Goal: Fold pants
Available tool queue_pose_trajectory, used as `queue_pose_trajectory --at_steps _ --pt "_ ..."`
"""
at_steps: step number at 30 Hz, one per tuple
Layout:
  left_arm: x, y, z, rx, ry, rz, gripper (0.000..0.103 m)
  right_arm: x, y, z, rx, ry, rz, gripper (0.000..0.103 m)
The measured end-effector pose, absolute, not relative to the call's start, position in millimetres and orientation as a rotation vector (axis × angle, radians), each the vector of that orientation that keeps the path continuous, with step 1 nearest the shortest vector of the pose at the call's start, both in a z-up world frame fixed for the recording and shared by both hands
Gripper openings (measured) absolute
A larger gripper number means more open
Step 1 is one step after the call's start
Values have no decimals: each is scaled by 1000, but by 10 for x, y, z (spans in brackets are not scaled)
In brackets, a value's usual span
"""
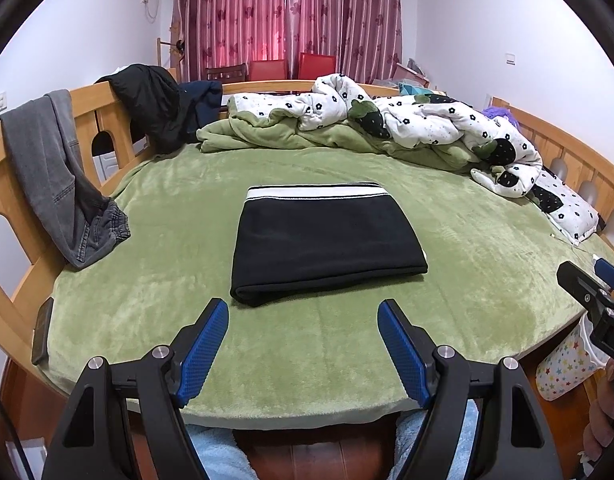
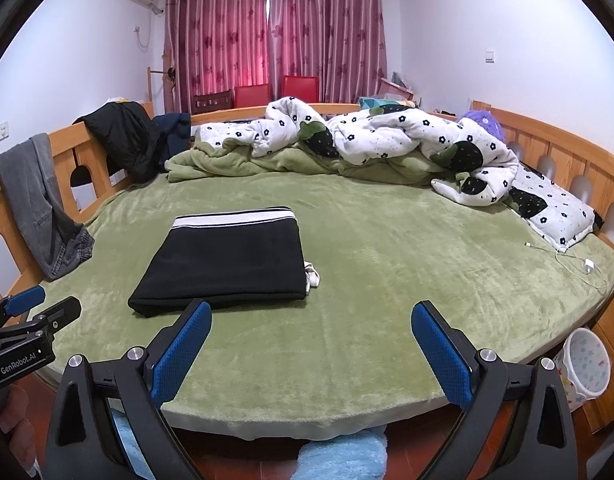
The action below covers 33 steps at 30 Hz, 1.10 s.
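Black pants (image 1: 327, 244) with a white-striped waistband lie folded into a flat rectangle on the green bed cover (image 1: 467, 280). In the right wrist view the pants (image 2: 227, 260) lie left of centre, with a white drawstring showing at their right edge. My left gripper (image 1: 303, 312) is open and empty, held back just short of the pants' near fold. My right gripper (image 2: 311, 316) is open and empty, over the cover to the right of the pants. Each gripper also shows at the edge of the other's view.
A rumpled white flowered quilt (image 1: 427, 120) and green blanket lie along the far side. Grey jeans (image 1: 55, 176) and dark jackets (image 1: 155, 100) hang on the wooden bed rail. A charger cable (image 2: 579, 264) lies at the right edge. A star-patterned bin (image 2: 587, 364) stands beside the bed.
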<state>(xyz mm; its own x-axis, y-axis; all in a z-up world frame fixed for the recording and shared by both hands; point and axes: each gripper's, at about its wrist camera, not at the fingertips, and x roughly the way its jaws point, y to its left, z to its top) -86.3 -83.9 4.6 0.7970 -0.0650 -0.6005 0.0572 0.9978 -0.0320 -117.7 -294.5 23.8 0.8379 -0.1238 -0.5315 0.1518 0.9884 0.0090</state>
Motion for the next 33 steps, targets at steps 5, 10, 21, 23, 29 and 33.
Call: queue_pose_trajectory --at_steps 5,10,21,23,29,33 --pt "-841 -791 47 -13 645 -68 75 -1171 -2917 241 37 561 -163 99" --pt "-833 -768 34 -24 650 -60 76 -1166 -2881 227 34 561 -159 99" --pt "-867 -772 13 -34 648 -51 76 -1157 -2839 211 29 564 -163 99" --pt "-877 -784 7 -34 651 -51 76 -1164 -2826 203 32 564 -163 99" --pt "-883 -767 2 -34 650 -60 76 -1173 -2817 210 45 555 -174 99" --pt "-883 -744 11 -41 649 -60 76 -1174 -2836 210 46 555 -175 99"
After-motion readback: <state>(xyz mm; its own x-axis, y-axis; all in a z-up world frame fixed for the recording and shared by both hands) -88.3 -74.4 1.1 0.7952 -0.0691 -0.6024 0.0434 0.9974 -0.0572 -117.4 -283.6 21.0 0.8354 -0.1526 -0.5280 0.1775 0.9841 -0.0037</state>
